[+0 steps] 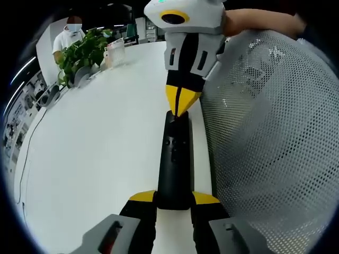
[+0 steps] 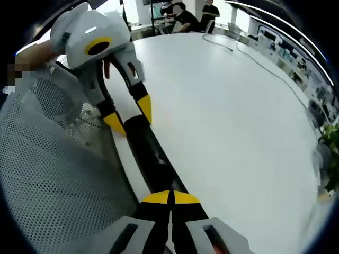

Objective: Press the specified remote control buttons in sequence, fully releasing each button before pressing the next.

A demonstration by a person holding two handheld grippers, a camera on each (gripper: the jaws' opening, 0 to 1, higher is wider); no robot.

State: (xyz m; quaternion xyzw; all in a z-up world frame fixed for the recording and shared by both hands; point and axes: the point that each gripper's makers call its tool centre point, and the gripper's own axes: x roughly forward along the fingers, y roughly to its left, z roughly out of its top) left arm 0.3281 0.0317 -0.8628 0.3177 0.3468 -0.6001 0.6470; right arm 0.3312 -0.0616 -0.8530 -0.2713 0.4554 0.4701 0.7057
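Observation:
A long black remote lies lengthwise along the edge of the white table. My left gripper is shut on its near end, one yellow-tipped jaw on each side. My right gripper comes down from above with its yellow tips shut together, their point resting on the remote's far end. In the right gripper view the remote runs up from my right gripper, whose shut tips touch its top face. At the other end my left gripper clasps it.
A white mesh chair back stands close against the table edge beside the remote, also seen as mesh. A potted plant and a person are at the far side. A cable crosses the table.

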